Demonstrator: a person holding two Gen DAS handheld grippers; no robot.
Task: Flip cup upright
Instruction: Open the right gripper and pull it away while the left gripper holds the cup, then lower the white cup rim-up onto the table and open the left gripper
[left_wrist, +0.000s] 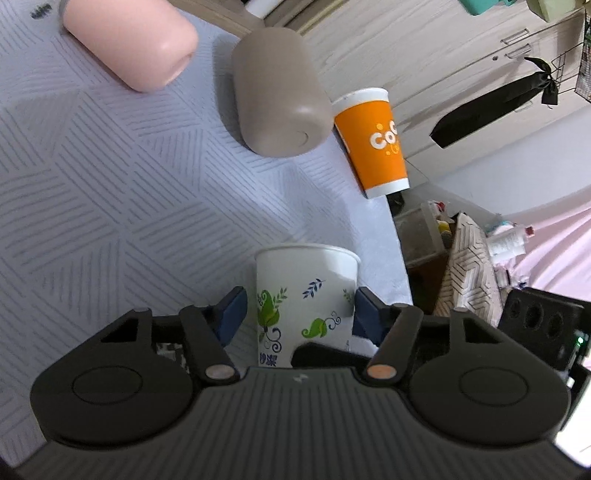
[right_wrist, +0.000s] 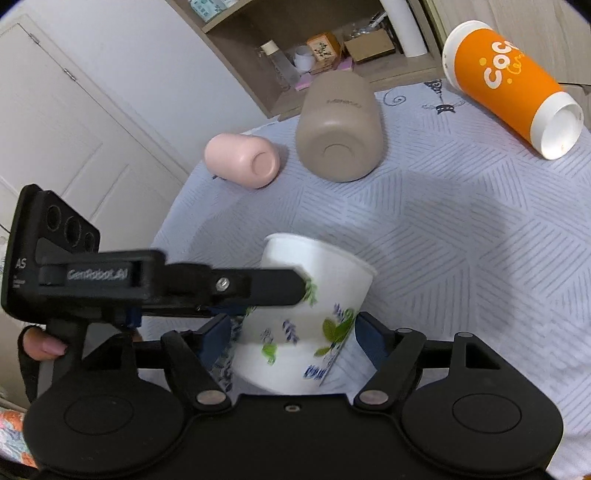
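The white floral paper cup (left_wrist: 306, 280) is at the near edge of the counter (right_wrist: 461, 240), between both tools at once. The left claw (left_wrist: 299, 314) comes in from the left, and I judge it to be grasping the cup. Its right pad presses the wall, its left pad is a sliver off or just touching, and the cup looks sharp in that claw's own view. The right claw (right_wrist: 293, 332) is spread, with a pad on either side of the cup's lower body. The cup is blurred in that claw's view, so I read this claw as released, bracketing the cup but not gripping it.

The cup leans with its far end tipped to the right. I cannot tell whether the end pointing away is the mouth or the base.

The step in hand looks like the turn itself. To do it well:
- Keep one claw in charge. Two claws squeezing thin paper at cross angles will crease it.
- Grip lightly at mid-height, just enough that the cup does not slip while it rotates.
- Turn it over open counter, away from the near edge.
- Set the base flat before letting go, then part the pads straight outward so neither drags the wall.

The pink tumbler (right_wrist: 243, 158), taupe tumbler (right_wrist: 338, 129) and orange paper cup (right_wrist: 506, 81) all lie on their sides at the far side, well apart from this work.
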